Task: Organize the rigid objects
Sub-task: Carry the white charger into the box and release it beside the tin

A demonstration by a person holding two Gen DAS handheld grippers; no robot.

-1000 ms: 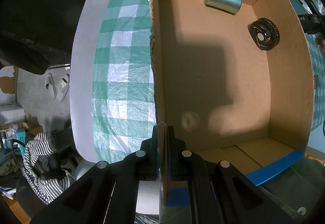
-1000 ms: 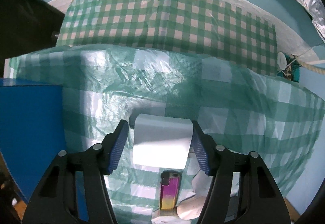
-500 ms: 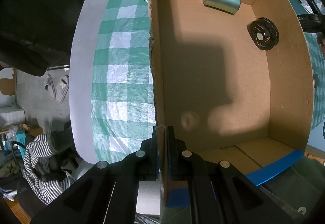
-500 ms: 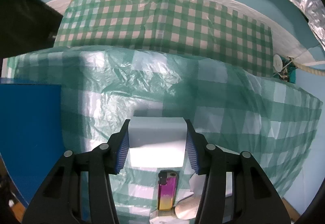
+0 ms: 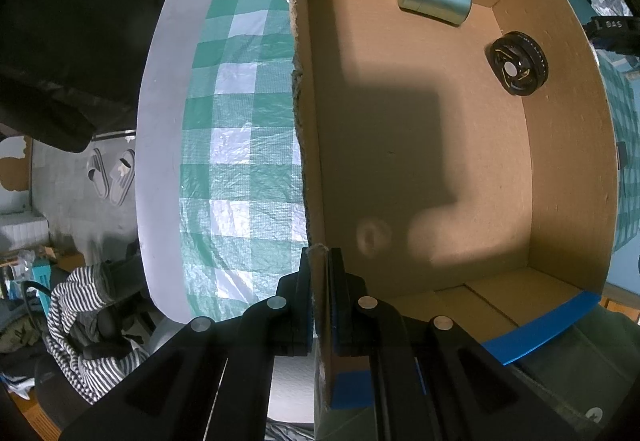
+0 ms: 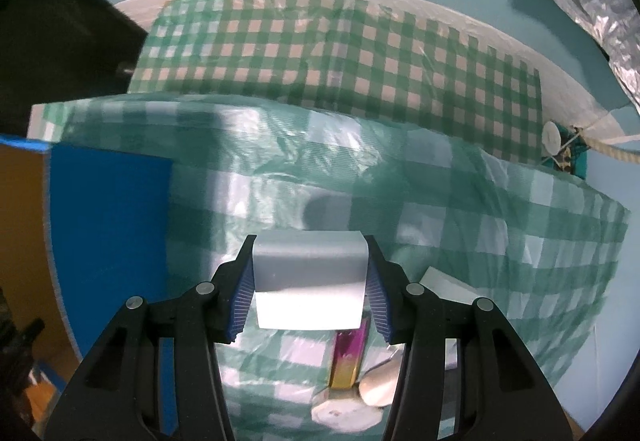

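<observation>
The right hand-held gripper [image 6: 310, 281] is clamping a pale grey block [image 6: 310, 273] above the checked bench [image 6: 500, 241], needing carrying left into the cardboard box [image 5: 568, 161] whose wall the left hand-held gripper [image 5: 319, 305] is pinching

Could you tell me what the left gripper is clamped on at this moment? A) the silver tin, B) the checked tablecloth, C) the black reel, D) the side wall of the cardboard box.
D: in the left wrist view the left gripper has its fingers shut on the top edge of the side wall of the cardboard box, while the silver tin and the black reel lie loose on the box floor.
</observation>
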